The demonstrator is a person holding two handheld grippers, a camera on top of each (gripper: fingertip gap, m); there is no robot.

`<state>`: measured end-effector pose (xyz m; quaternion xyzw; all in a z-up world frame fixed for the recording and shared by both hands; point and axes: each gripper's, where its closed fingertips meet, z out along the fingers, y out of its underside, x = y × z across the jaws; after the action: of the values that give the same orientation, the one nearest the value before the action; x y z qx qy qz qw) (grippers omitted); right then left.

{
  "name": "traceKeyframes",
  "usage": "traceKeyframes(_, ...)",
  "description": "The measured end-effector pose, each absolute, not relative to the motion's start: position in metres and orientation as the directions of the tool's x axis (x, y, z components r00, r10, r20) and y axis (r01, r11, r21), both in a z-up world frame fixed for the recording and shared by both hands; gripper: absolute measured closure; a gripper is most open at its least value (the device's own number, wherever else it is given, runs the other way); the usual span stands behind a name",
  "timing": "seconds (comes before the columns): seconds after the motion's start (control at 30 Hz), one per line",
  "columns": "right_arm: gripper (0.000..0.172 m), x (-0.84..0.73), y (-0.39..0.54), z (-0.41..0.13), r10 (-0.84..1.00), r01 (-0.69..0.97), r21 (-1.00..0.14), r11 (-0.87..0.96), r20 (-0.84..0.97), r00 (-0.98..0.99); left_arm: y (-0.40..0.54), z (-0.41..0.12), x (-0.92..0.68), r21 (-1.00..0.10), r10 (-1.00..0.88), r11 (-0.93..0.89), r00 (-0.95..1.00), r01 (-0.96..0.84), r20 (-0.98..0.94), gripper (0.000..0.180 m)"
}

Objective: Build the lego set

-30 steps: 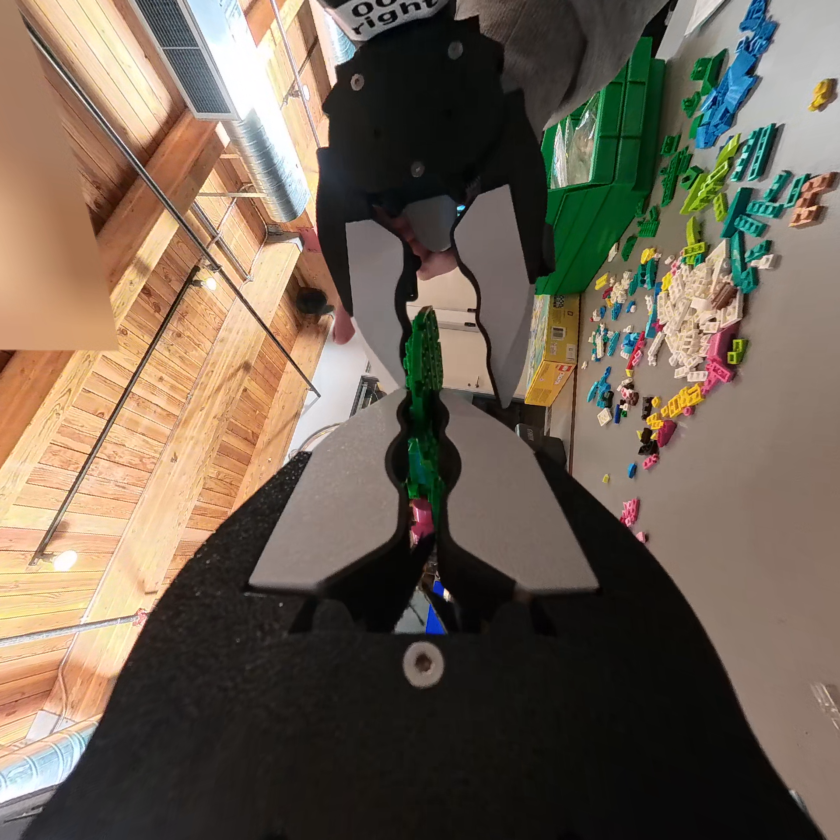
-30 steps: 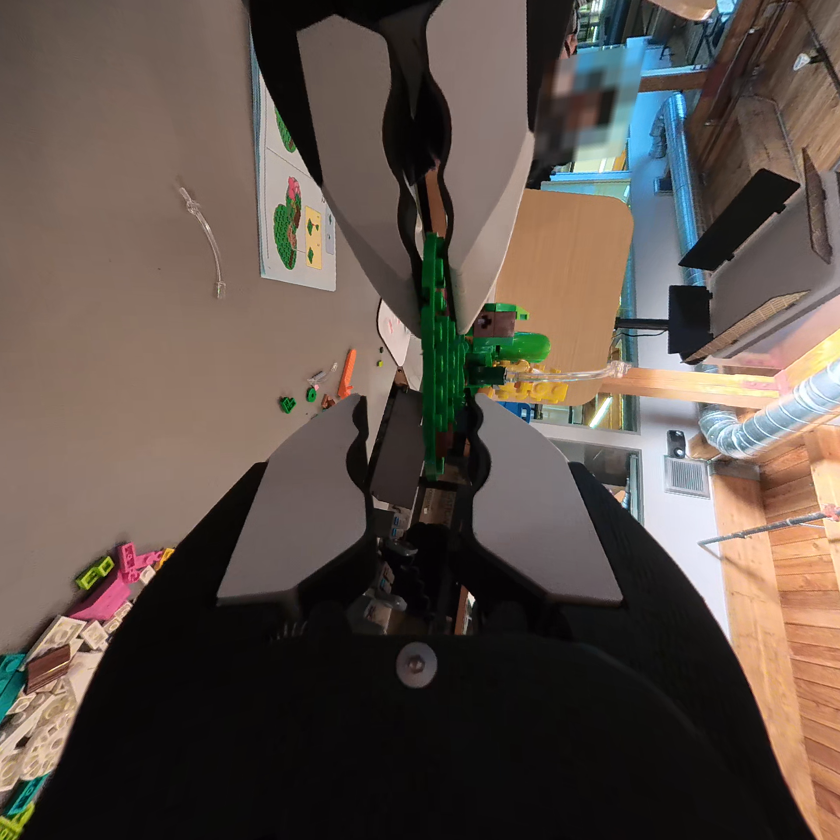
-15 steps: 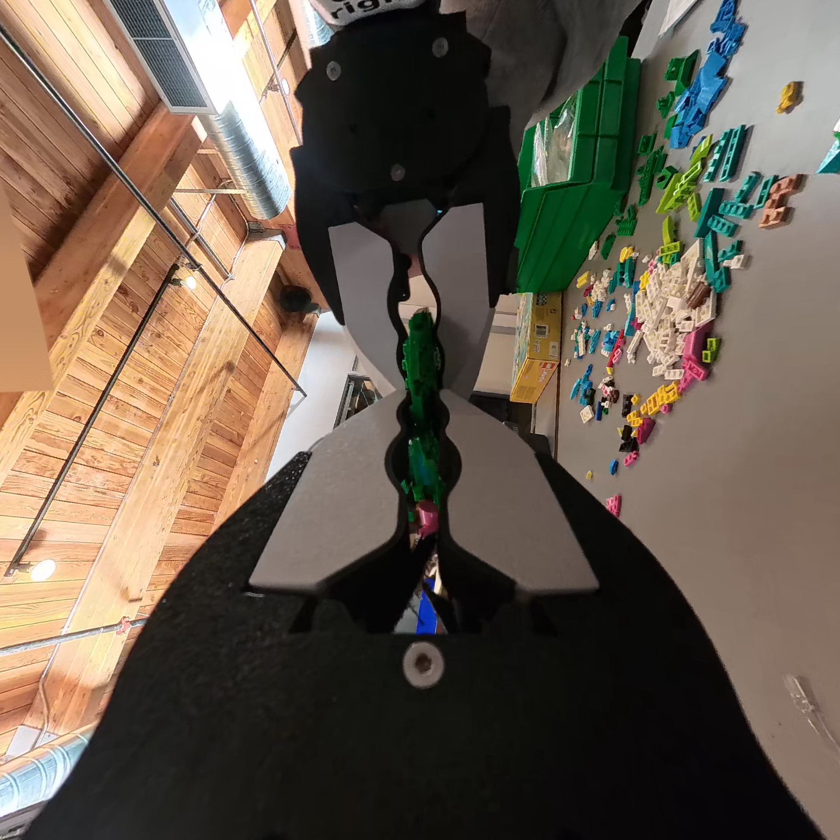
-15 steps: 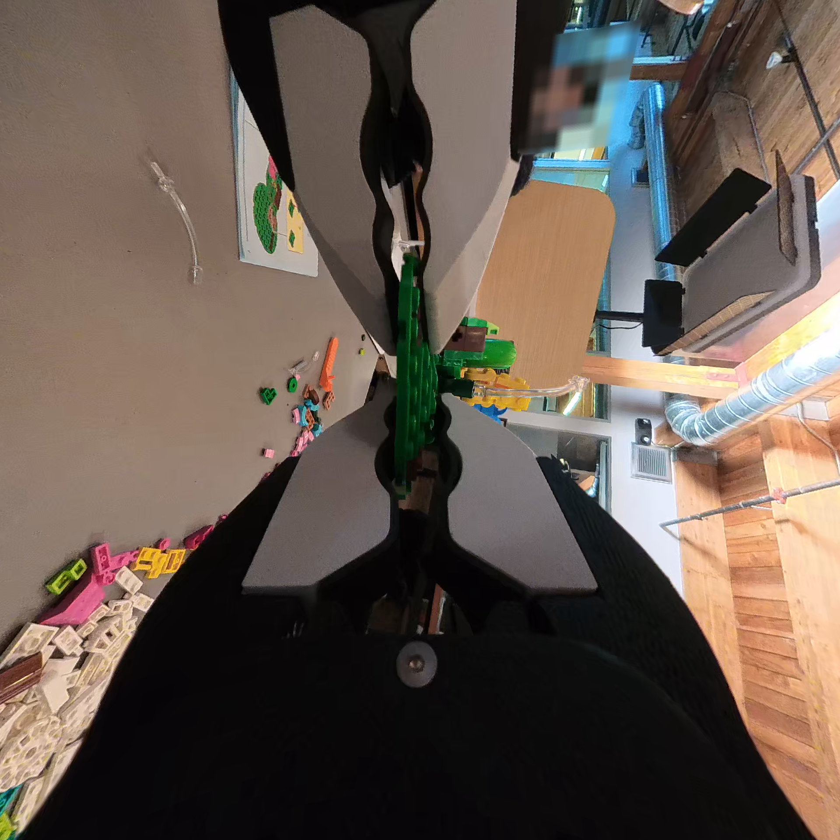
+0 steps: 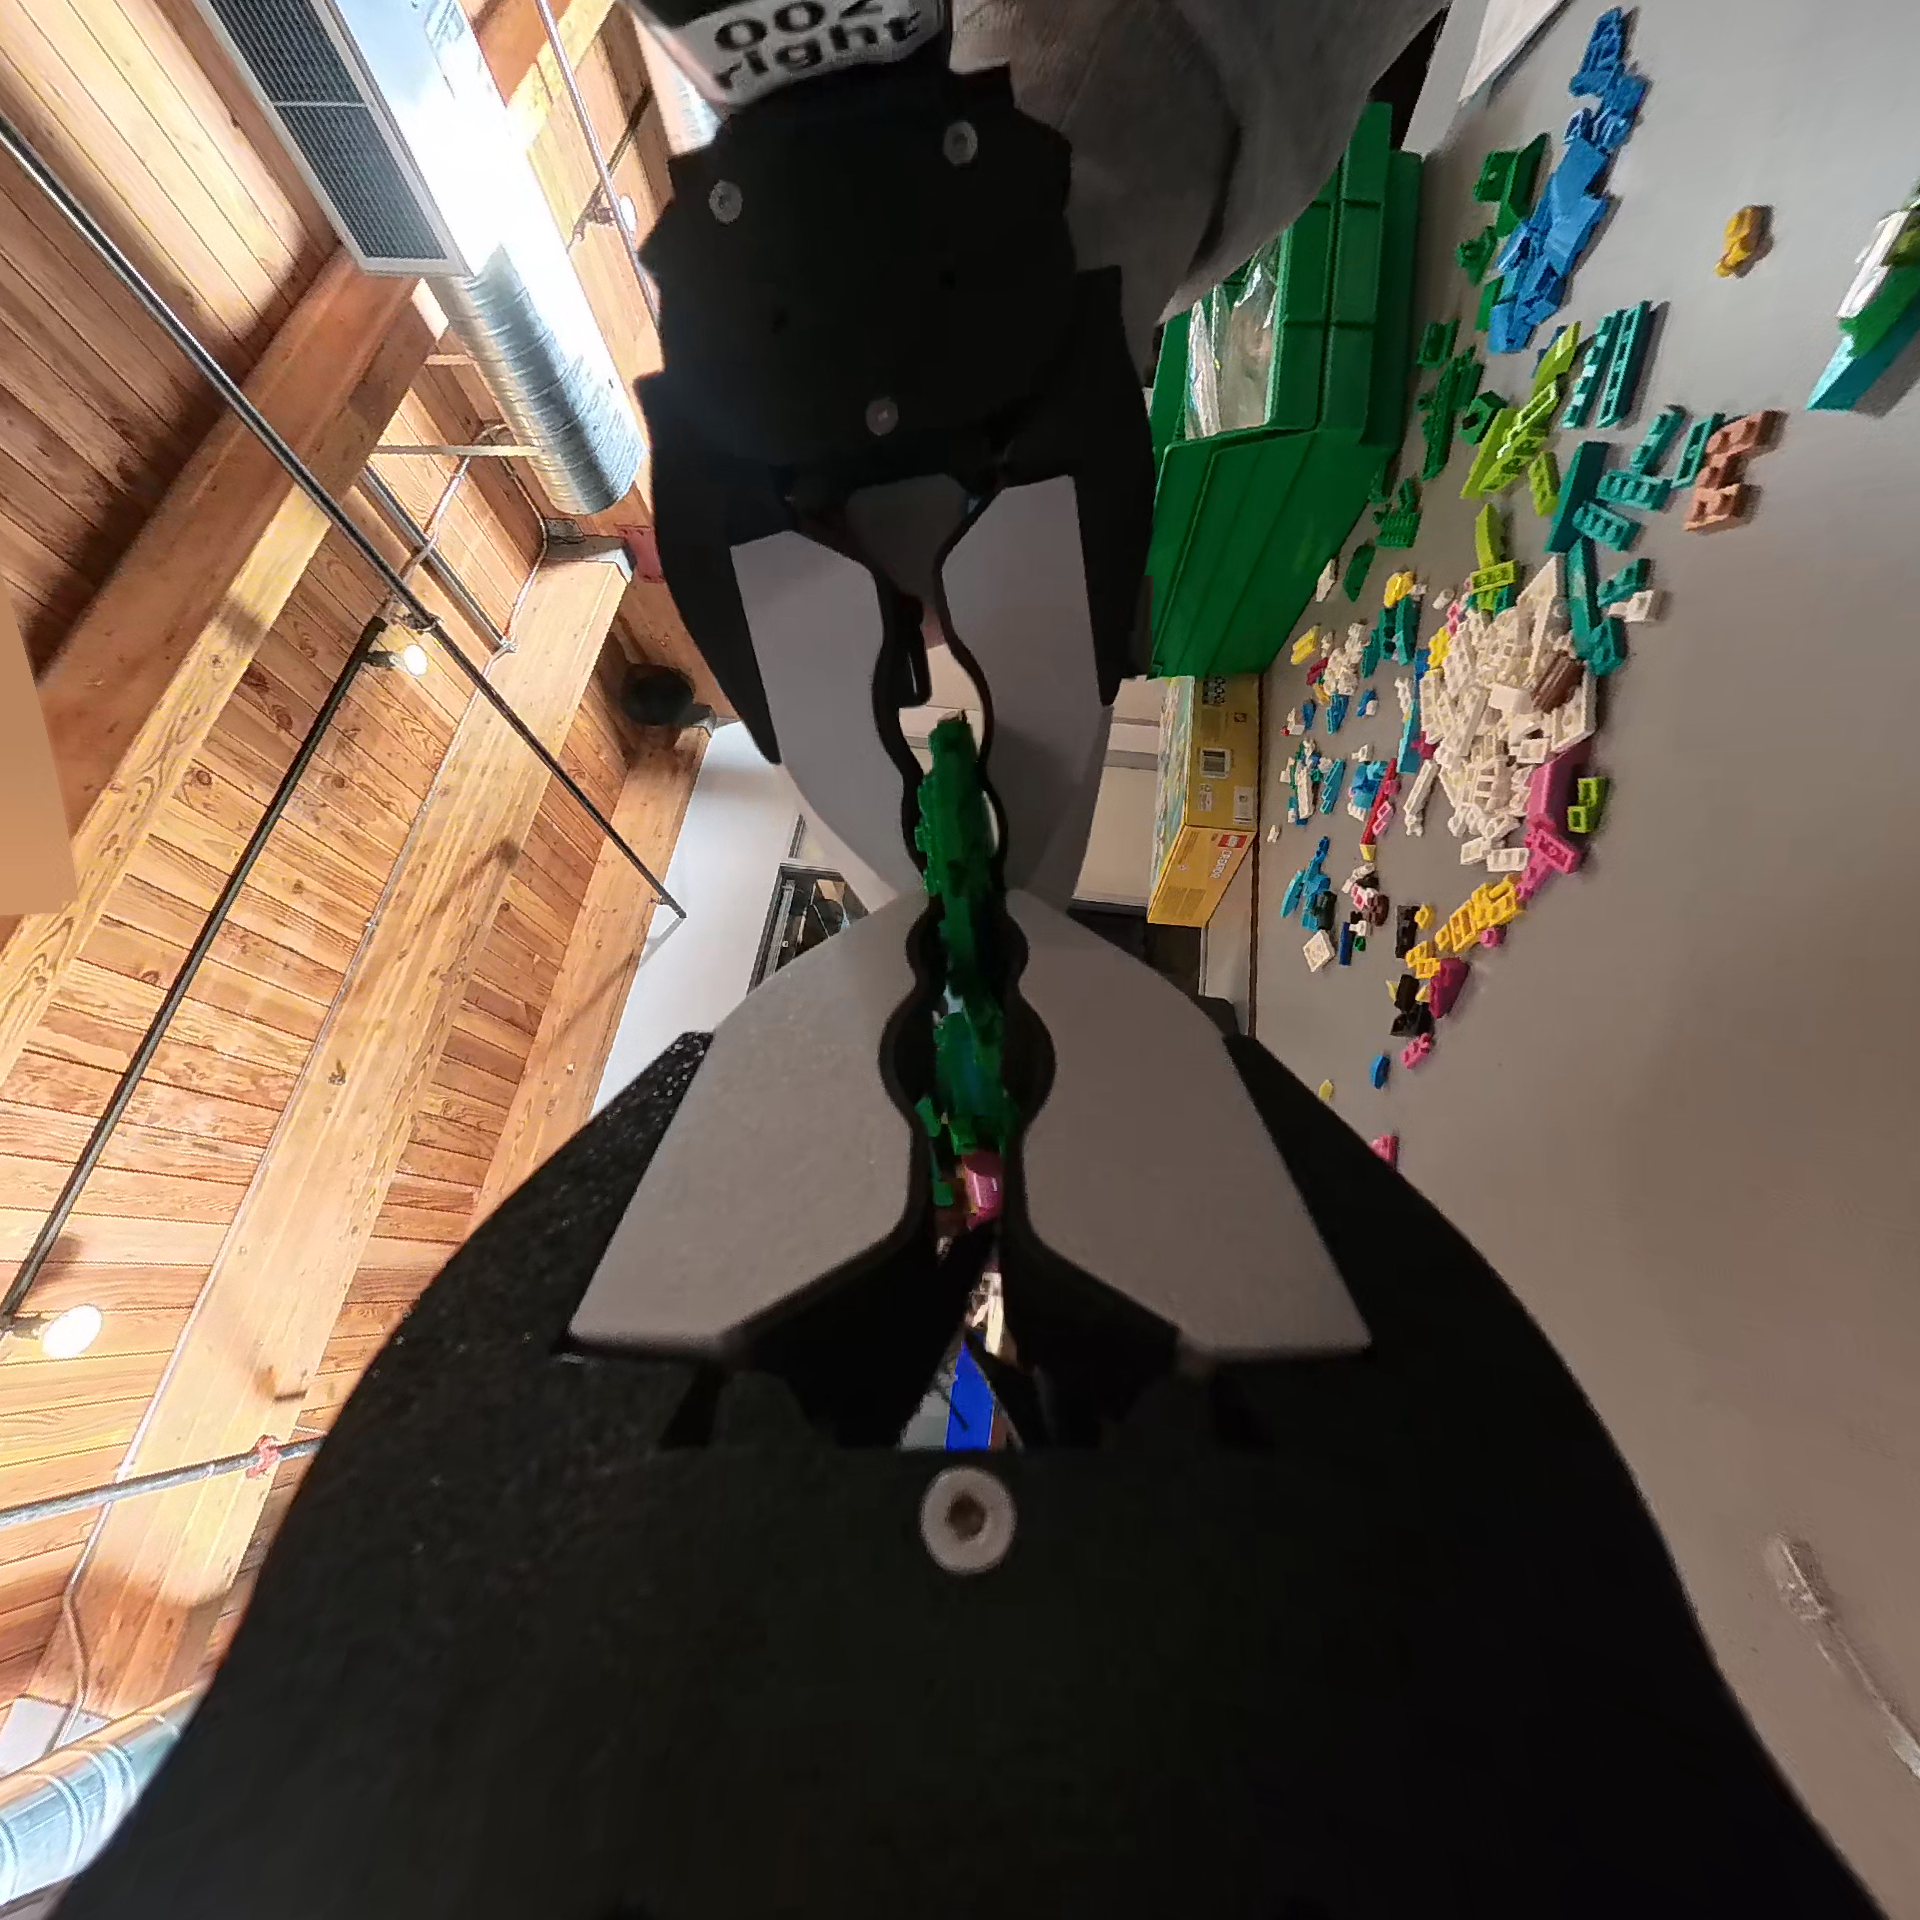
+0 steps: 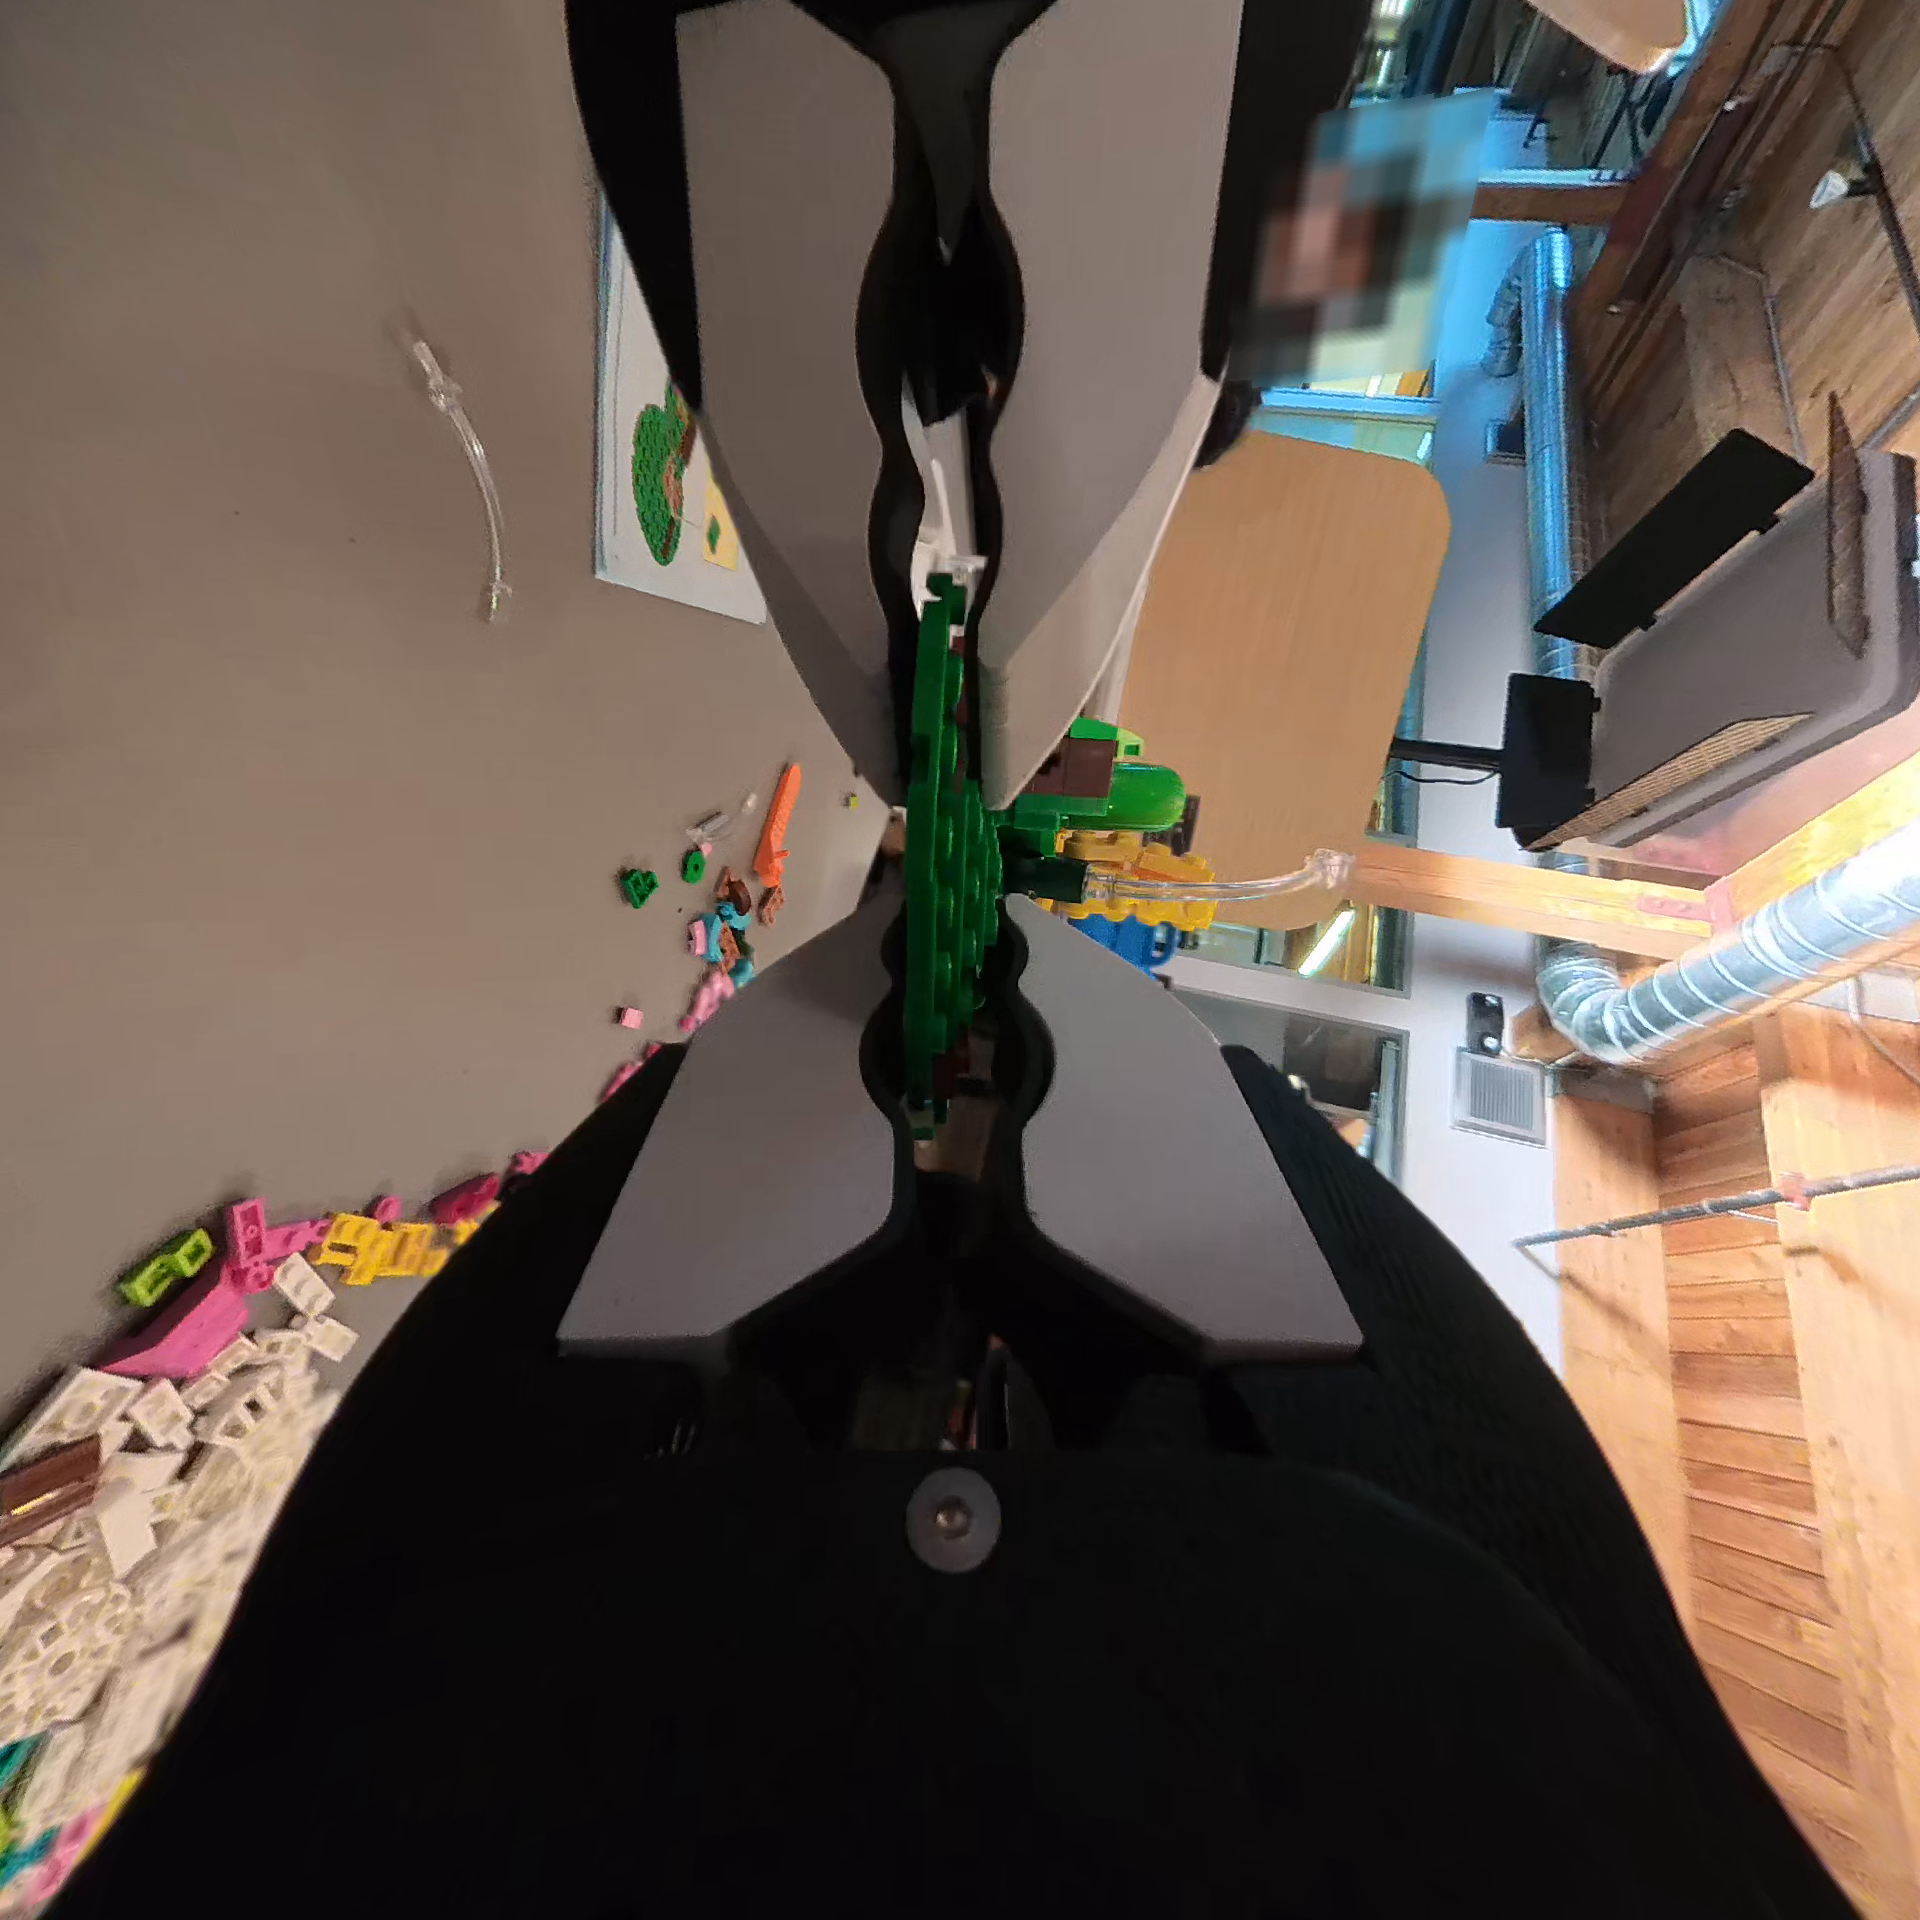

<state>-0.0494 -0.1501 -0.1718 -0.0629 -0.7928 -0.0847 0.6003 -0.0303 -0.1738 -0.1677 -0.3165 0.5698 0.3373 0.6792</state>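
A green studded plate [image 6: 940, 831] is held edge-on in the air between the two grippers, which face each other tip to tip. My right gripper [image 6: 948, 909] is shut on its near edge. My left gripper [image 5: 966, 914] is shut on the opposite edge of the same green plate [image 5: 961, 821]. On the plate's right face sit a bright green piece [image 6: 1138, 795], a brown brick [image 6: 1086, 764], yellow bricks [image 6: 1153, 878], a blue brick [image 6: 1132, 940] and a clear curved tube [image 6: 1226, 883]. A pink piece [image 5: 982, 1190] shows deep between my left fingers.
The grey table [image 5: 1662, 1143] carries piles of loose bricks [image 5: 1496, 717], green bins [image 5: 1278, 416] and a yellow box [image 5: 1210, 810]. In the right wrist view a building booklet [image 6: 665, 488], a loose clear tube [image 6: 473, 468] and an orange piece [image 6: 779, 821] lie on it.
My right gripper stood open around the plate a second ago and has closed on its edge. My left gripper has kept its hold; both have shifted slightly.
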Motion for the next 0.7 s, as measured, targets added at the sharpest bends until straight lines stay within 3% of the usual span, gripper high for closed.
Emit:
traceKeyframes(0.03, 0.161, -0.050, -0.150, -0.173, 0.038, 0.201, 0.019, 0.979, 0.961, -0.274, -0.173, -0.167, -0.030, -0.054, 0.091, 0.571, 0.129, -0.819, -0.987, 0.173)
traceKeyframes(0.13, 0.160, -0.050, -0.151, -0.174, 0.190, 0.213, -0.132, 0.968, 0.941, -0.281, -0.173, -0.166, -0.032, -0.073, 0.088, 0.571, 0.149, -0.818, -0.985, 0.173)
traceKeyframes(0.2, 0.150, -0.049, -0.149, -0.172, 0.248, 0.225, -0.188, 0.956, 0.930, -0.273, -0.171, -0.165, -0.034, -0.060, 0.098, 0.559, 0.138, -0.827, -0.986, 0.173)
traceKeyframes(0.47, 0.135, -0.040, -0.133, -0.180, 0.272, 0.286, -0.188, 0.940, 0.916, -0.293, -0.162, -0.178, -0.041, -0.104, 0.022, 0.511, 0.134, -0.853, -0.991, 0.173)
traceKeyframes(0.6, 0.122, -0.016, -0.124, -0.205, 0.416, 0.341, -0.300, 0.891, 0.840, -0.348, -0.147, -0.220, -0.052, -0.192, -0.209, 0.372, 0.119, -0.908, -0.971, 0.173)
traceKeyframes(0.7, 0.123, 0.004, -0.113, -0.224, 0.502, 0.401, -0.366, 0.840, 0.806, -0.315, -0.136, -0.250, -0.061, -0.164, -0.279, 0.259, 0.089, -0.952, -0.956, 0.173)
